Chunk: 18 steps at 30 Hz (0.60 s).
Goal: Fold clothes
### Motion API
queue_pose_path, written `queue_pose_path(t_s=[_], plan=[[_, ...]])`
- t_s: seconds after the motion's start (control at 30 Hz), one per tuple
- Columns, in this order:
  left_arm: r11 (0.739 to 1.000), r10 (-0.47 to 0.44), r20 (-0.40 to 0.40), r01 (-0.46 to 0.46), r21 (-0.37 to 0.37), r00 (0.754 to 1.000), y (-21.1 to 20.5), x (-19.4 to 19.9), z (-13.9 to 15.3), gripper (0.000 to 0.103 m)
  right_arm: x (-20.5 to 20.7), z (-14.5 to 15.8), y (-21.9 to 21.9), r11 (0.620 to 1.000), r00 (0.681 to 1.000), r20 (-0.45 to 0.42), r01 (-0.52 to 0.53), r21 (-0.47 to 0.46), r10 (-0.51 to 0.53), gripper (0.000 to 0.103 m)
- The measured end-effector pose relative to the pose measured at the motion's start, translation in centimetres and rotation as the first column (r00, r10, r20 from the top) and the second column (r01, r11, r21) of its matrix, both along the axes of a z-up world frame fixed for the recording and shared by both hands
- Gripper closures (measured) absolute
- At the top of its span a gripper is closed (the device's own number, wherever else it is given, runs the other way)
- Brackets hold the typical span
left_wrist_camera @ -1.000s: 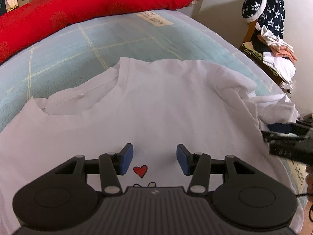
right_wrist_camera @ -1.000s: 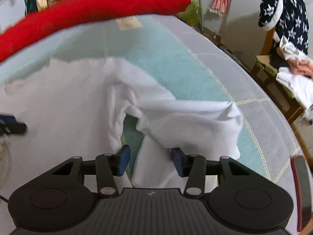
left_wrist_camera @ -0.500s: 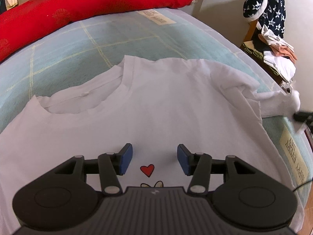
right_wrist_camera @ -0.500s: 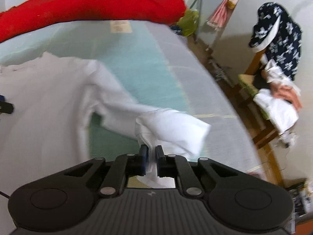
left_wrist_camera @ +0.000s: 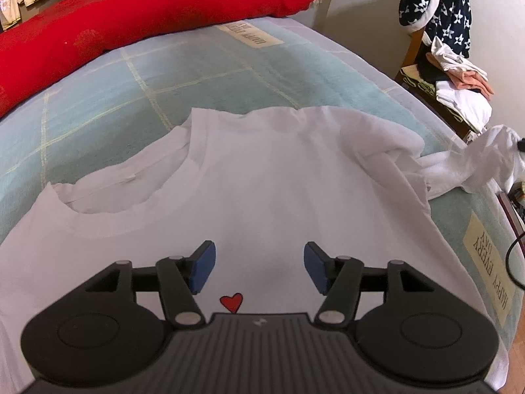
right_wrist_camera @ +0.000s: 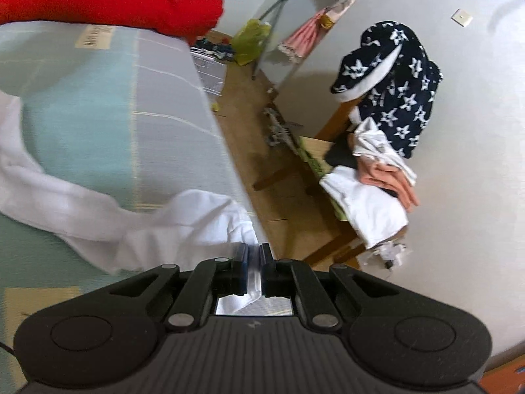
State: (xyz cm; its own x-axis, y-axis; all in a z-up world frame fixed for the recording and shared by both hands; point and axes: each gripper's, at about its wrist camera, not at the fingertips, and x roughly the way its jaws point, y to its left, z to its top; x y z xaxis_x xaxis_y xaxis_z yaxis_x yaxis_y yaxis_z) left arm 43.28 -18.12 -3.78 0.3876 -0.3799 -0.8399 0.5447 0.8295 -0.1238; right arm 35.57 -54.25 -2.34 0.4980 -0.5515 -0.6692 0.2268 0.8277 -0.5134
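While the right tool [right_wrist_camera: 254,264] is clamped tight on the white sleeve [right_wrist_camera: 183,223], that sleeve is drawn out to the very side edge of the bed [right_wrist_camera: 164,98], with bare wooden floor [right_wrist_camera: 249,151] just beyond the pinch point. The sleeve fabric is soft, bunched and creased near the pads, and it trails back in a loose band across the bedspread toward the shirt body.

The left tool [left_wrist_camera: 259,271] hovers over the chest of the white T-shirt [left_wrist_camera: 262,180]; its blue pads [left_wrist_camera: 205,271] stand apart with nothing between them, and the jaws have just been opening wider. A small red heart print [left_wrist_camera: 231,302] lies directly below the gap. The shirt lies face up and mostly flat, its round neckline [left_wrist_camera: 108,193] to the left, its far shoulder rumpled into folds, and the stretched sleeve [left_wrist_camera: 472,164] reaching the bed's right edge.

Open bedspread, pale blue-green with thin cream grid lines, remains beyond the collar. A bulky red quilt [left_wrist_camera: 147,13] borders the far side. Past the bed edge a wooden chair [right_wrist_camera: 328,177] holds folded white and peach garments under a navy star-patterned robe [right_wrist_camera: 393,85].
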Motion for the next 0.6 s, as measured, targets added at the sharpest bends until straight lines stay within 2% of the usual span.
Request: queue_pose_path(t_s=[0.3, 0.5, 0.6], plan=[[1.000, -0.013, 0.010, 0.013, 0.009, 1.000, -0.9, 0.2, 0.2, 0.043, 0.5, 0.8, -3.7, 0.987, 0.999, -0.046, -0.026, -0.159, 0.019, 0.096], [1.000, -0.017, 0.009, 0.017, 0.006, 1.000, -1.3, 0.3, 0.1, 0.042, 1.1, 2.1, -5.1, 0.961, 0.999, 0.007, -0.040, -0.273, 0.044, 0.096], [1.000, -0.020, 0.007, 0.020, 0.005, 1.000, -1.4, 0.3, 0.0, 0.042, 1.1, 2.1, -5.5, 0.957, 0.999, 0.016, -0.039, -0.288, 0.046, 0.096]])
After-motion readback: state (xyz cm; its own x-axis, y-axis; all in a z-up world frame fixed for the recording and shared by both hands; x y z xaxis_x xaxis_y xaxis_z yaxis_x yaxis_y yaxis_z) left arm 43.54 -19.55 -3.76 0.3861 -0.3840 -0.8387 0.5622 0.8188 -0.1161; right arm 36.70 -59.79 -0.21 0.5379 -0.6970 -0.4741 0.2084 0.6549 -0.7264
